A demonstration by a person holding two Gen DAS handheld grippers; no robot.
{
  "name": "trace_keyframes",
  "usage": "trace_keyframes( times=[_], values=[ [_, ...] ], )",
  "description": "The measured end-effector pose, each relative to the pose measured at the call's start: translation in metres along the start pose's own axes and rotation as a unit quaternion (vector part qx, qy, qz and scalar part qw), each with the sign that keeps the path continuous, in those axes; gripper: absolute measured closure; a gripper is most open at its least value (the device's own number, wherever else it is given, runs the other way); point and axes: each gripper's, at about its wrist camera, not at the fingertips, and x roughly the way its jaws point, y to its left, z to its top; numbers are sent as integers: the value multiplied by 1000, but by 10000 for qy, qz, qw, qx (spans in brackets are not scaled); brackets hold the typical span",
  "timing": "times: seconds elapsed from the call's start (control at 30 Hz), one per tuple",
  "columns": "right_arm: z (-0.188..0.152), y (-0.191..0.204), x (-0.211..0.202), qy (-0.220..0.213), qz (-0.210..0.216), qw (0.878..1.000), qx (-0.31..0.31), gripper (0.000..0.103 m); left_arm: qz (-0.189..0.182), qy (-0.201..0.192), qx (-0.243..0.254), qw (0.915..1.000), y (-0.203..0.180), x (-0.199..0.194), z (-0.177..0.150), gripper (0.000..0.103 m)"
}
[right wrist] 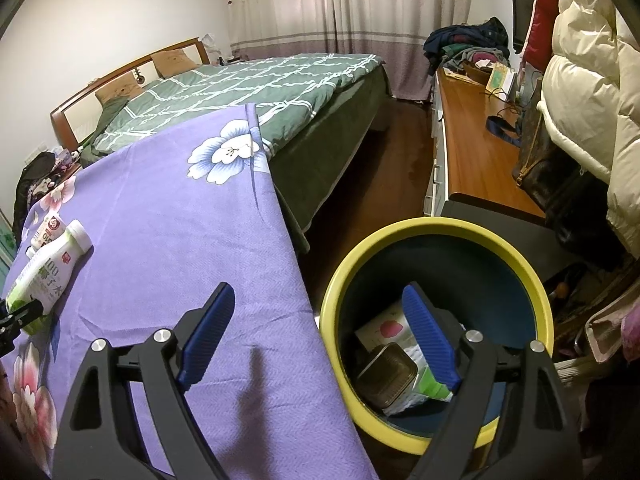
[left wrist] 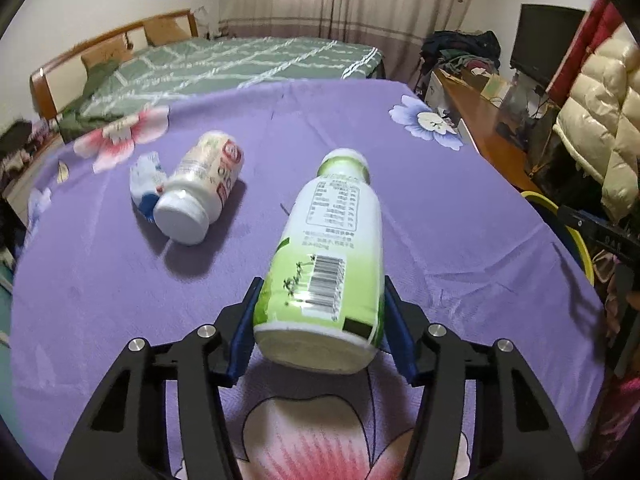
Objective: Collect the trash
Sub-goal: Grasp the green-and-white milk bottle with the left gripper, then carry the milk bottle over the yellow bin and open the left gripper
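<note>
My left gripper (left wrist: 323,280) is shut on the base end of a green and white drink bottle (left wrist: 332,240). The bottle lies on the purple flowered tablecloth (left wrist: 440,220) with its cap pointing away. The same bottle (right wrist: 44,272) shows at the far left of the right wrist view. A second white bottle with a red label (left wrist: 200,188) lies to the left, beside a crumpled white and blue wrapper (left wrist: 146,184). My right gripper (right wrist: 318,292) is open and holds nothing, over the table's right edge and a yellow-rimmed bin (right wrist: 432,228) holding a carton, a foil tray and wrappers.
A bed with a green checked cover (right wrist: 260,84) stands behind the table. Along the right run a wooden desk (right wrist: 480,152) with clothes, a monitor (left wrist: 548,40) and a cream puffy coat (right wrist: 588,80). A strip of dark floor separates bed and desk.
</note>
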Motion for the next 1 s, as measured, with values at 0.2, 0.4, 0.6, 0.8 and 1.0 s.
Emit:
trace_keyframes(
  times=[0.2, 0.4, 0.6, 0.8, 1.0],
  values=[
    [-1, 0, -2, -36, 10, 10000, 12, 22, 131, -418, 253, 9987, -11, -33, 13, 50],
    [0, -3, -6, -86, 44, 9999, 45, 22, 312, -852, 324, 9953, -20, -69, 31, 51],
    [1, -6, -8, -107, 56, 9999, 70, 22, 383, -918, 211, 9948, -18, -84, 42, 51],
    [0, -12, -15, -140, 69, 9998, 93, 22, 420, -847, 155, 9954, -23, -78, 45, 51],
    [-3, -19, -19, -153, 54, 9998, 75, 22, 282, -879, 243, 9954, -38, -79, 49, 51]
  ],
)
